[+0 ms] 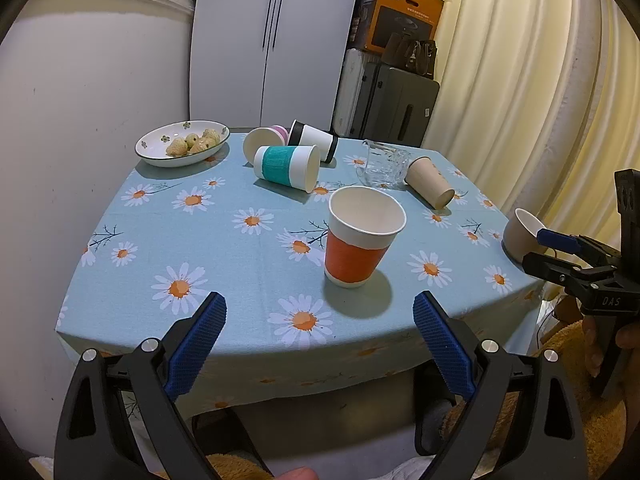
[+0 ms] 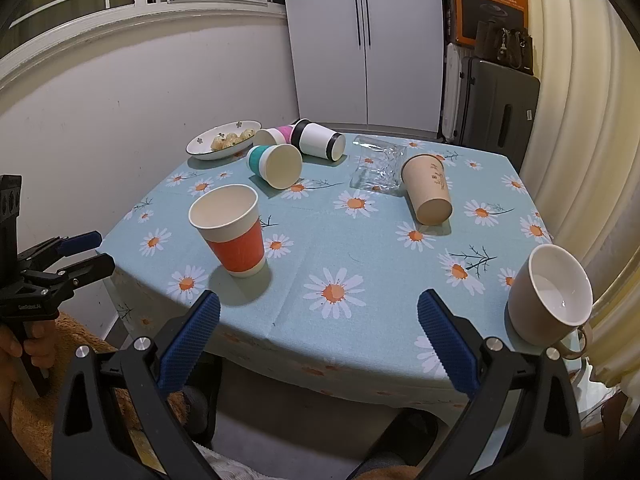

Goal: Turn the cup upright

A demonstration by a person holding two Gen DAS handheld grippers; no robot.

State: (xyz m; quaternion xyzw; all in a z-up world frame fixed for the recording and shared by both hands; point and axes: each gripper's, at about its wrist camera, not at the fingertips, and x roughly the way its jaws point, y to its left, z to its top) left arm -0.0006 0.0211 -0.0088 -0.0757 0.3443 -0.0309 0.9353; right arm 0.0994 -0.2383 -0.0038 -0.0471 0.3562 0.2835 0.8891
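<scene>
An orange-banded paper cup (image 1: 360,238) stands upright near the table's front; it also shows in the right wrist view (image 2: 232,230). A teal cup (image 1: 286,167) (image 2: 274,164), a black-and-white cup (image 1: 314,140) (image 2: 318,140), a pink cup (image 1: 266,138) (image 2: 276,134), a beige paper cup (image 1: 430,182) (image 2: 428,190) and a clear glass (image 1: 382,164) (image 2: 376,168) lie on their sides. A beige mug (image 2: 550,296) (image 1: 522,236) stands upright at the right edge. My left gripper (image 1: 320,312) is open and empty, short of the orange cup. My right gripper (image 2: 320,310) is open and empty, before the front edge.
The table wears a blue daisy cloth (image 1: 240,248) (image 2: 360,248). A bowl of snacks (image 1: 182,144) (image 2: 224,140) sits at the back left. A fridge (image 1: 272,40), suitcases (image 1: 400,108) and a curtain (image 1: 520,80) stand behind. A wall is at the left.
</scene>
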